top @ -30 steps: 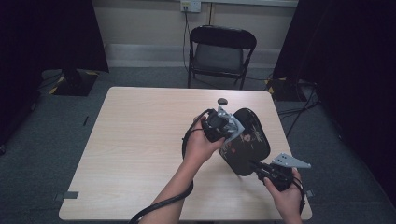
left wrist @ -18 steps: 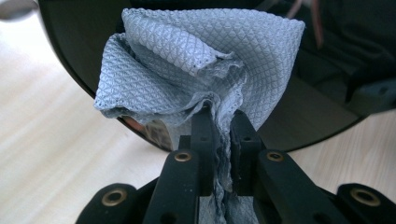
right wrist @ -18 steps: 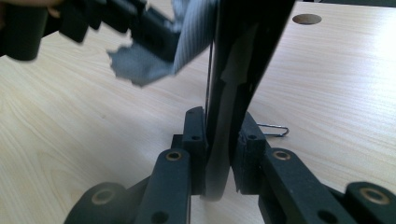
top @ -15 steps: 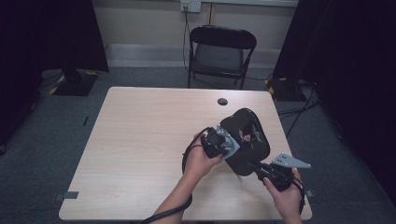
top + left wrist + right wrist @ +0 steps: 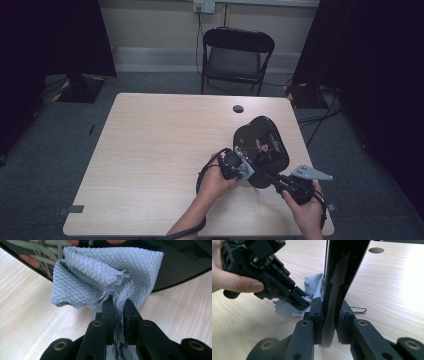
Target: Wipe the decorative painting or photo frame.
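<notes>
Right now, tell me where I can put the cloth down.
The table's whole left half is bare, as is the far strip up to the round hole. The near right is crowded: black tray, left gripper, right gripper.

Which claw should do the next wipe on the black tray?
Left. The left claw is already shut on the grey cloth, which lies against the black tray. The right claw is clamped on the tray's edge, holding it tilted up off the table, so it likely can't let go.
</notes>
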